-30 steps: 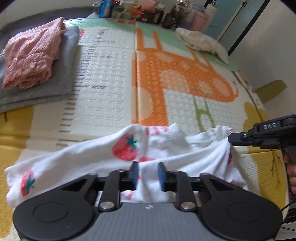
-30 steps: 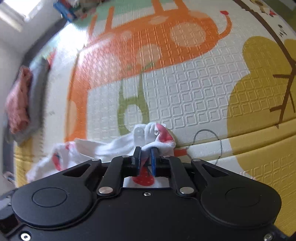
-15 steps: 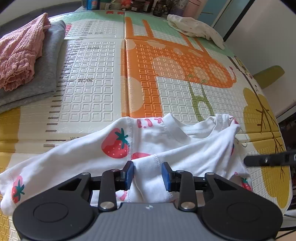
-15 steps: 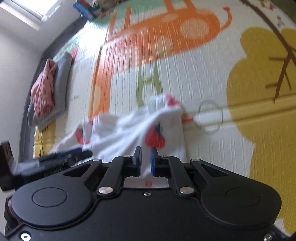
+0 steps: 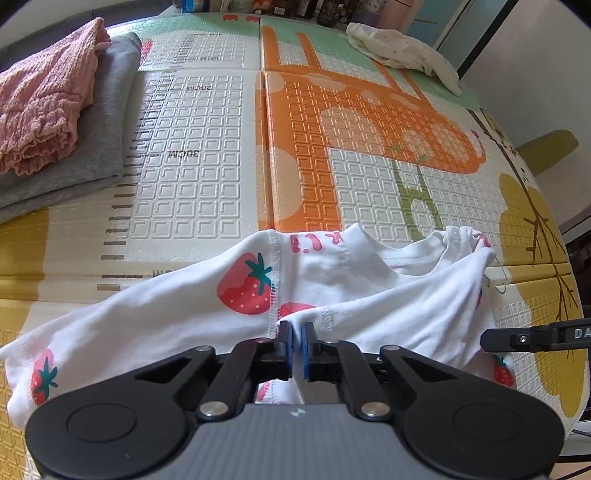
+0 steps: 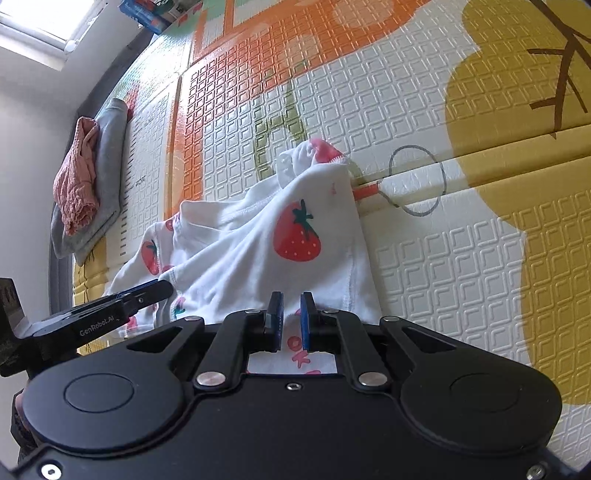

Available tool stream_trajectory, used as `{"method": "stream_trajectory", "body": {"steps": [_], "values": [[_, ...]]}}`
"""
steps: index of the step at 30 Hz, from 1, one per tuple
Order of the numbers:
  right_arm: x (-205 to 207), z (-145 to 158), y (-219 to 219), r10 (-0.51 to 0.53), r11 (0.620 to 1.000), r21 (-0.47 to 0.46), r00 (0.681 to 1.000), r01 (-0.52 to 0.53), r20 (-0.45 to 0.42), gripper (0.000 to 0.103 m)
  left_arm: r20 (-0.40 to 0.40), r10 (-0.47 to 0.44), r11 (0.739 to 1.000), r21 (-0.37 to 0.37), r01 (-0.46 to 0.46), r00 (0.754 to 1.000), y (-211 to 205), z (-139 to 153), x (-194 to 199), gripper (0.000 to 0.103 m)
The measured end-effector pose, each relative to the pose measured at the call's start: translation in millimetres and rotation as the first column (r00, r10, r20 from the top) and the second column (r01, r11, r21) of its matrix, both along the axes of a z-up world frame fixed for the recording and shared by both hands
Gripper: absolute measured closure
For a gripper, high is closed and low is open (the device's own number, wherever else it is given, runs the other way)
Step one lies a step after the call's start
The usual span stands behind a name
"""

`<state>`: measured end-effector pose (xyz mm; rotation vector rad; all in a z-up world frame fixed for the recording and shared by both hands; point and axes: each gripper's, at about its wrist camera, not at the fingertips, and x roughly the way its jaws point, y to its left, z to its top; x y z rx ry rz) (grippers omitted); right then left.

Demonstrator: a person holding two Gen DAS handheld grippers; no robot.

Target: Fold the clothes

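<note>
A white shirt with red strawberries (image 5: 166, 317) lies crumpled across the near part of the play mat (image 5: 207, 166). My left gripper (image 5: 296, 332) is shut on a hemmed fold near the shirt's middle. In the right wrist view the shirt (image 6: 258, 236) rises in a taut ridge toward my right gripper (image 6: 291, 306), whose pads pinch the shirt's near edge with only a narrow gap. The left gripper's fingertips (image 6: 147, 291) show at that view's left edge, low over the cloth. One right finger (image 5: 535, 338) pokes in from the right in the left wrist view.
A crumpled pink garment (image 5: 40, 110) rests on a folded grey one (image 5: 103, 147) at the mat's far left. Another white garment (image 5: 402, 55) lies at the far right corner. Bottles and boxes (image 5: 295, 7) line the far edge. An olive-green object (image 5: 546, 147) stands beyond the right edge.
My left jaws have closed onto the shirt's fold. The right gripper has drawn its end of the shirt nearer, lifting that side into a ridge.
</note>
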<state>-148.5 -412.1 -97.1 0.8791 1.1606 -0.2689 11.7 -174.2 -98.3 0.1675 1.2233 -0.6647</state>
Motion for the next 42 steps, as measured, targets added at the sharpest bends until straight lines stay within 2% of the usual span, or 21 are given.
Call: {"method": "stream_trajectory", "body": {"steps": [4,5,10,19,24,26,30,32,42], "values": [[1.4,-9.6,0.4,-0.003,1.000,-0.026,0.998,0.002,-0.056,0.095,0.003,0.010,1.000,0.005,-0.010,1.000,0.0,1.5,0.0,0.098],[0.3,-12.2,-0.1,-0.006,1.000,-0.028,0.998,0.004,-0.067,0.098,0.000,0.015,1.000,0.005,-0.015,1.000,0.6,1.5,0.7,0.098],[-7.1,-14.2,-6.6,-0.052,0.998,-0.052,0.995,0.048,-0.090,0.103,-0.014,0.039,0.999,0.007,-0.039,0.999,2.8,1.0,3.6,0.098],[-12.3,-18.0,-9.3,-0.102,0.994,-0.050,0.987,0.096,-0.123,0.103,-0.035,0.092,0.996,0.019,-0.091,0.995,6.7,-2.7,6.1,0.098],[-12.7,-13.1,-11.9,-0.108,0.994,-0.035,0.988,0.104,-0.107,0.103,-0.043,0.103,0.995,0.017,-0.102,0.994,9.5,-2.5,5.3,0.097],[-11.8,-4.0,-11.9,-0.104,0.994,-0.039,0.992,0.102,-0.075,0.102,-0.034,0.096,0.995,0.022,-0.095,0.995,7.9,-1.4,4.0,0.097],[-1.9,25.0,-13.1,-0.090,0.994,-0.058,0.995,0.092,0.044,0.102,-0.038,0.102,0.995,0.020,-0.101,0.994,7.2,-1.8,3.4,0.097],[10.2,31.8,-15.5,-0.086,0.992,-0.084,0.995,0.091,0.059,0.102,-0.043,0.107,0.994,0.015,-0.106,0.993,8.2,-2.3,3.9,0.097],[59.3,7.4,-11.5,-0.039,0.990,-0.136,0.999,0.038,-0.002,0.102,-0.066,0.132,0.991,-0.006,-0.133,0.989,16.8,-4.0,3.7,0.097]]}}
